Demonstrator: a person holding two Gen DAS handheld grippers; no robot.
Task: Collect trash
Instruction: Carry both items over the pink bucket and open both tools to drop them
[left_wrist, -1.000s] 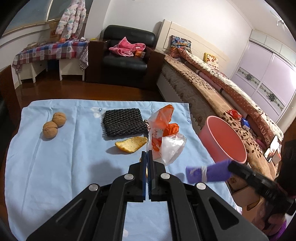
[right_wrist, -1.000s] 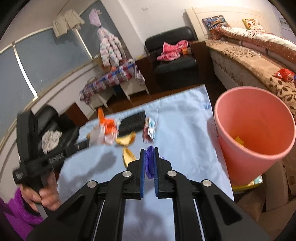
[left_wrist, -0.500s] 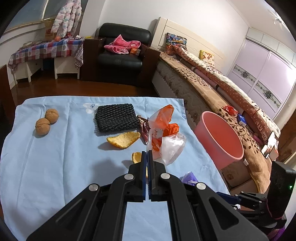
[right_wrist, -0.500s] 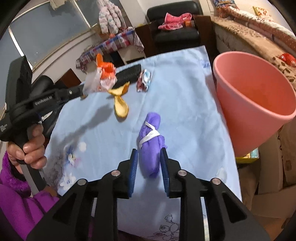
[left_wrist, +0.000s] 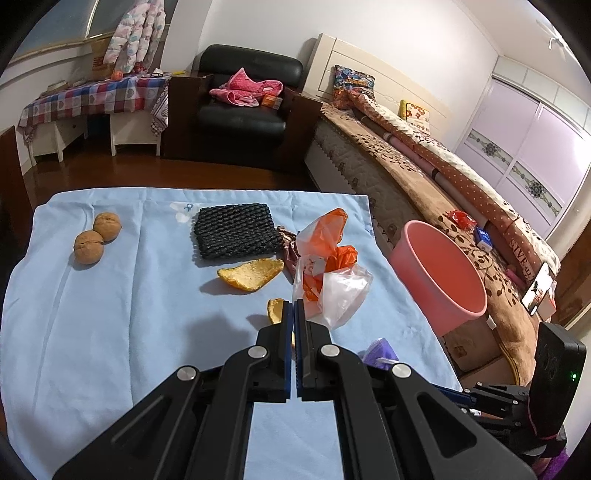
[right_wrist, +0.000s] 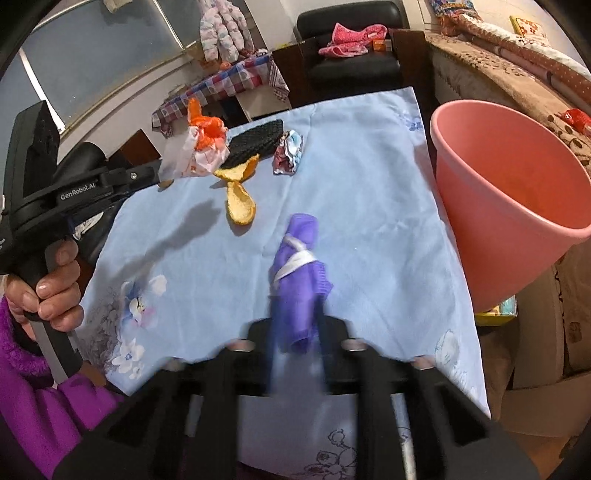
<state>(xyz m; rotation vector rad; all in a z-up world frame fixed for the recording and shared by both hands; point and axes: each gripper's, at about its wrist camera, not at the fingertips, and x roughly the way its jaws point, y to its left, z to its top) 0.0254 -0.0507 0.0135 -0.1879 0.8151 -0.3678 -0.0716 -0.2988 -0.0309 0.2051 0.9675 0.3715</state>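
Two orange peels on a blue cloth, among other scraps. Left gripper clenched on nothing, tips over the smaller peel and just beside a crumpled plastic bag. Right gripper blurred, jaws just now closing, pinching the near end of a purple bundle tied with a white band. Bundle lying on the cloth, near a pink bucket off the cloth's right edge. Farther back, a black mesh pad and a pair of walnuts touching each other. Bare hand with a purple sleeve wrapped around the left gripper's handle.
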